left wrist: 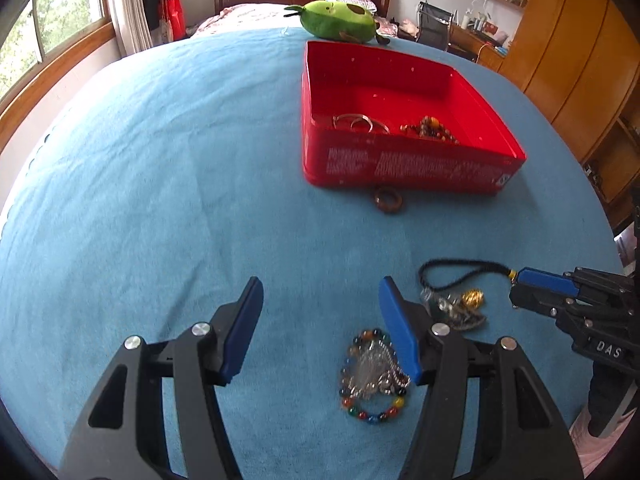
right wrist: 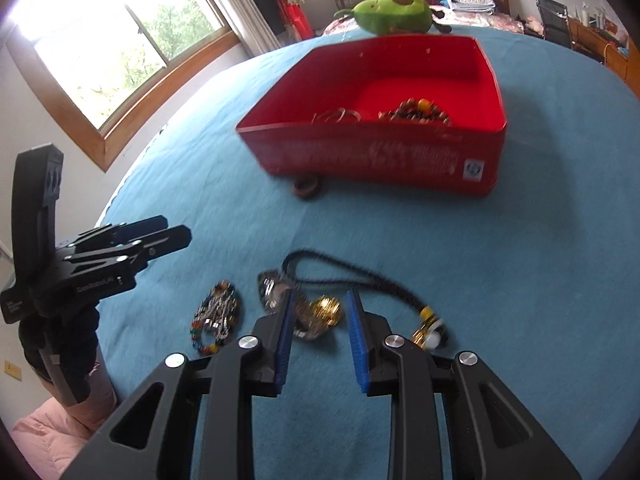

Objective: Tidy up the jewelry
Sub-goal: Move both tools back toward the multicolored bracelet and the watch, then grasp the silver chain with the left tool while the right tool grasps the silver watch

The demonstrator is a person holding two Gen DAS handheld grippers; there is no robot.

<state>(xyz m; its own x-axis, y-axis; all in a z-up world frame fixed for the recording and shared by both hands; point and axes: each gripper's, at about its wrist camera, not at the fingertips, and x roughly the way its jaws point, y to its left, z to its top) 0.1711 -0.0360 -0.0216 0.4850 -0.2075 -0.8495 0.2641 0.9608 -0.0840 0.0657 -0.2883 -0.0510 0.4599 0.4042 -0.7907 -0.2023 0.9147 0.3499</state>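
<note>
Nearest, the left gripper (left wrist: 320, 320) hangs over the blue cloth (left wrist: 160, 200), jaws wide apart with nothing between them; a coloured bead bracelet (left wrist: 374, 380) with a silver chain on it lies just beside its right finger. The right gripper (right wrist: 320, 336) has its jaws open a narrow way, with a gold bead (right wrist: 328, 310) on a black cord (right wrist: 360, 276) seen through the gap, not pinched. Farther off, a brown ring (left wrist: 388, 200) lies against the red box (left wrist: 400, 168), which holds bangles (left wrist: 360, 123) and brown beads (left wrist: 430, 128). A green plush (left wrist: 340, 20) sits beyond.
</note>
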